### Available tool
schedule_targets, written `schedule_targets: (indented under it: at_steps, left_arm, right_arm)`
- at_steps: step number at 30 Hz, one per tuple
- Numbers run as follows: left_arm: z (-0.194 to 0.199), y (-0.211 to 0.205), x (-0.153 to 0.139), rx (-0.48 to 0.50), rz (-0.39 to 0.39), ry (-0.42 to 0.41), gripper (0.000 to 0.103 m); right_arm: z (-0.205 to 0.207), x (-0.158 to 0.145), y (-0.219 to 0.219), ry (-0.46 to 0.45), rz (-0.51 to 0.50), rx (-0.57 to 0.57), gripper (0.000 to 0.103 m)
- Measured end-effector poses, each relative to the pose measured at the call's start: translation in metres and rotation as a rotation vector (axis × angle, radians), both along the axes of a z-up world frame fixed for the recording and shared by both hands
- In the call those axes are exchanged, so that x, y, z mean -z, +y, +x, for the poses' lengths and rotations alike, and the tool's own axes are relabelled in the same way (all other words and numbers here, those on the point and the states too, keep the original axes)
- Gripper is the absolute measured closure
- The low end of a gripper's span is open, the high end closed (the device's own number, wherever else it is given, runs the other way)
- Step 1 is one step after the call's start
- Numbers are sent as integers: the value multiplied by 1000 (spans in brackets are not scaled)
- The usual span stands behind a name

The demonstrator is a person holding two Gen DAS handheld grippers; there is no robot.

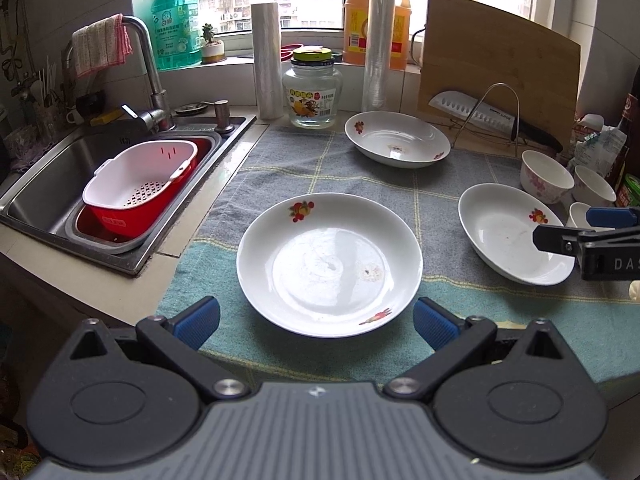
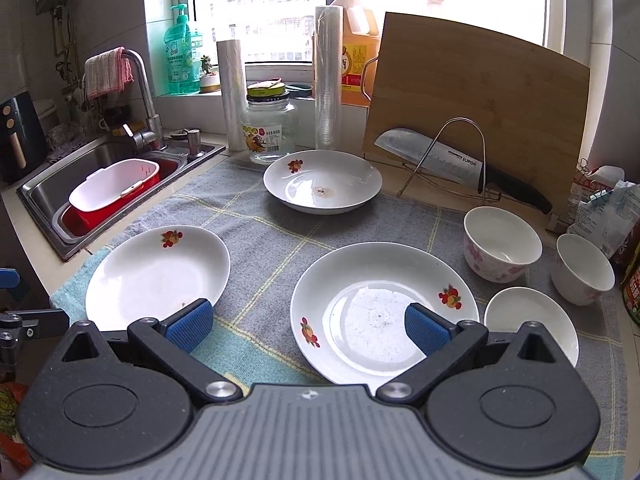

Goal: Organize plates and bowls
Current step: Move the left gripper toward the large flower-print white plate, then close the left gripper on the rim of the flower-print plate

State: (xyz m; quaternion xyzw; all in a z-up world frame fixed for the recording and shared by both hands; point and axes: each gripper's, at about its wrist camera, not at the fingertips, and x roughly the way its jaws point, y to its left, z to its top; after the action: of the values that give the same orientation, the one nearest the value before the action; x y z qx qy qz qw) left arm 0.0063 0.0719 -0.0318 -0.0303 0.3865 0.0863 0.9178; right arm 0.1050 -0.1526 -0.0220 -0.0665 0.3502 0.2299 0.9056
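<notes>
Checked cloth (image 1: 360, 184) over the bench, three plates (all apart) plus three bowls at right. Left claw (image 1: 316, 326) wide before near plate (image 1: 330, 264); right claw (image 2: 308, 330) wide.

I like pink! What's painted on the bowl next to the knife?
Pink flowers on white, on the bowl. Right wrist view shows it best.

three plates (image 2: 158, 276), three bowls (image 2: 502, 242), two plastic-wrap rolls (image 2: 328, 76).

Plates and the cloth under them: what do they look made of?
Plates: probably glazed ceramic or porcelain, white and glossy with window glare and printed fruit motifs. Cloth: woven fabric, matte, grey and teal with yellow check lines.
</notes>
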Motion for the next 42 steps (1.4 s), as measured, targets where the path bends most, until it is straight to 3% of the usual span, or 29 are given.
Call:
schedule_targets:
  at_steps: [15,29,42]
  left_arm:
    - [45,62,22,219,3,41,1]
    - [87,117,39,382,-11,75,1]
    - [102,120,45,359,-28,121,1]
  right_arm:
    - [-17,25,53,-28,-118,-82,0]
    - [-43,77,128,81,-194,-118,0]
    - [-38,100,150,79,-156,-226,0]
